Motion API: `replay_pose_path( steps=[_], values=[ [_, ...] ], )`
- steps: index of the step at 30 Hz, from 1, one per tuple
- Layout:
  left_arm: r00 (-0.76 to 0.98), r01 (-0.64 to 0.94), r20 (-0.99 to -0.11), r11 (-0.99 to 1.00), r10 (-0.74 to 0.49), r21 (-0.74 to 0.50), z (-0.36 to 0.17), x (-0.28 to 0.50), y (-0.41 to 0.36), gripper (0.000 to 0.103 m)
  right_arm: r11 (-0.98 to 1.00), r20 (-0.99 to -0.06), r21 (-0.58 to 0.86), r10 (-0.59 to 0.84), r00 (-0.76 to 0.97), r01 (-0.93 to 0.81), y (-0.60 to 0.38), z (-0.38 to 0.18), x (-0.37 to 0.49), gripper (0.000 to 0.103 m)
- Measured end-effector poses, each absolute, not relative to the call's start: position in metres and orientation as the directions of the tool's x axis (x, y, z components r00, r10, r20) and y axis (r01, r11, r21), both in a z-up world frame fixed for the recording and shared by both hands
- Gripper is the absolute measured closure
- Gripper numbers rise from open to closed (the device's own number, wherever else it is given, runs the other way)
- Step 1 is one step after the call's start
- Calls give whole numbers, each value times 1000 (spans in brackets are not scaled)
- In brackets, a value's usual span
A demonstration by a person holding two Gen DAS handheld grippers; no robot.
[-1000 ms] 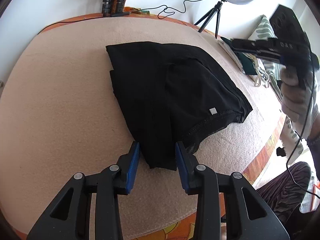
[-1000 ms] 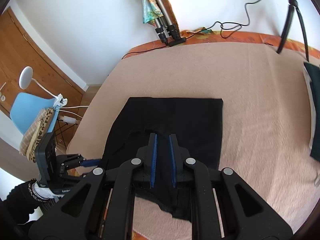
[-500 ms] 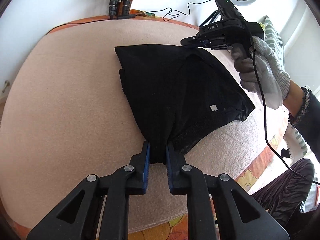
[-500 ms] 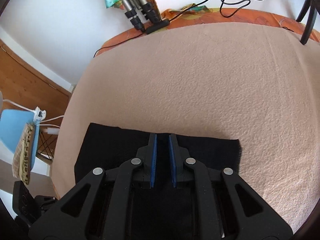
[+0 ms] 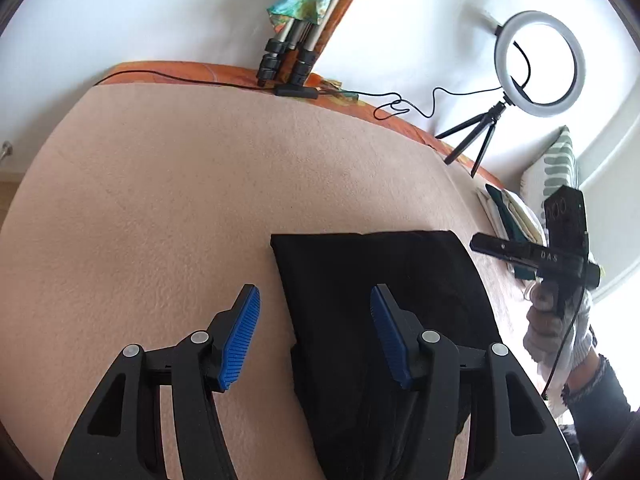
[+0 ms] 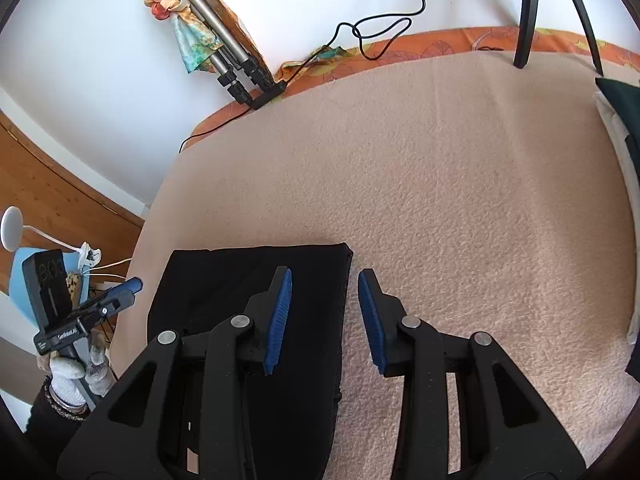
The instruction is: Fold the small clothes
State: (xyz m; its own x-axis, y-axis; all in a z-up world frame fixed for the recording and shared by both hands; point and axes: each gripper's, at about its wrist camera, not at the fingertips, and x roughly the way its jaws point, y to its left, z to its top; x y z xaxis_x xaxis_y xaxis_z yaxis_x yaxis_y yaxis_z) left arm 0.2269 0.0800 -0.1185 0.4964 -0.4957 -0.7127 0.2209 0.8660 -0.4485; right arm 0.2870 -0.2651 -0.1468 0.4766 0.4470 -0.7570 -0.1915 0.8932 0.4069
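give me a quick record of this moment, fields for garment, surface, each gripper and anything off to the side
garment: black garment, folded into a rectangle, lying flat
surface: beige blanket
left gripper: open, straddling the garment's left edge, holding nothing
right gripper: open, straddling the garment's right edge, holding nothing
side: folded clothes stack at the blanket's right edge; ring light on a tripod

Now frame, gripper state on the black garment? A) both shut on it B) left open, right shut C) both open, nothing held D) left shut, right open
C: the left gripper and right gripper both show blue pads spread wide, each straddling a side edge of the folded black garment lying flat on the peach blanket, gripping nothing.
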Motion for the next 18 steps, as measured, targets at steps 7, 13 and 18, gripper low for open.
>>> replay_pose_path(
  steps=[7,13,18],
  values=[
    [461,148,-693,818,-554,-555,-146,263,82,51,851,-725,489,518,454,-191,-257,-167,309,66],
    [467,181,-676,810,-570,-558,-147,271,74,100,834,-710,497,550,440,-239,-250,-168,315,81],
    [529,161,-711,877,-464,-453,-146,276,79,102,878,-754,399,479,450,-265,-244,-170,322,97]
  ],
)
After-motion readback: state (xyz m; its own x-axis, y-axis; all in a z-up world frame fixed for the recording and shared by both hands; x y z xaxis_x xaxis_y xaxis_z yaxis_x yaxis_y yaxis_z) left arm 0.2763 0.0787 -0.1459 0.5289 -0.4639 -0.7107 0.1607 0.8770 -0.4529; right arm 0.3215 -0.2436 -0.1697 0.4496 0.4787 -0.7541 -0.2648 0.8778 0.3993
